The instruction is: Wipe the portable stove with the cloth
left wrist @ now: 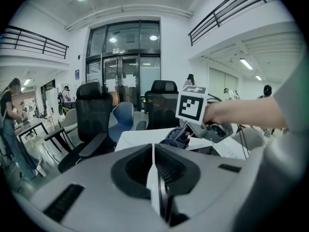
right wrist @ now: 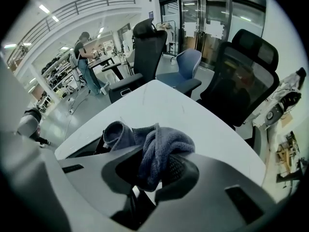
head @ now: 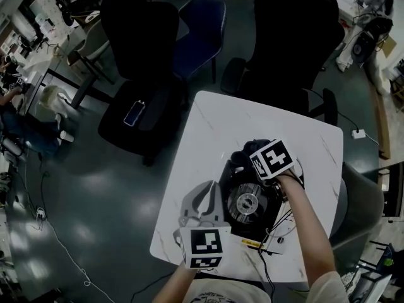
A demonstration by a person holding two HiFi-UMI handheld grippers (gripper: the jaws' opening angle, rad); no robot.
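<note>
The black portable stove [head: 252,208] sits on the white table [head: 221,125], its round burner [head: 245,202] showing. My right gripper [head: 247,163] [right wrist: 154,170] is shut on a dark blue cloth [head: 243,150] [right wrist: 159,151], which bunches over the stove's far left corner. The cloth hangs folded between the jaws, and one end rests on the stove's edge. My left gripper [head: 203,194] [left wrist: 153,163] is shut on nothing, just left of the stove near the table's front edge. In the left gripper view the cloth [left wrist: 174,138] and the right gripper [left wrist: 190,129] lie ahead.
Two black office chairs [head: 142,49] [head: 297,36] and a blue chair [head: 202,33] stand beyond the table's far side. A phone [head: 134,113] lies on the left chair's seat. Cables [head: 278,232] trail by the stove's near right corner. People stand far off at the left.
</note>
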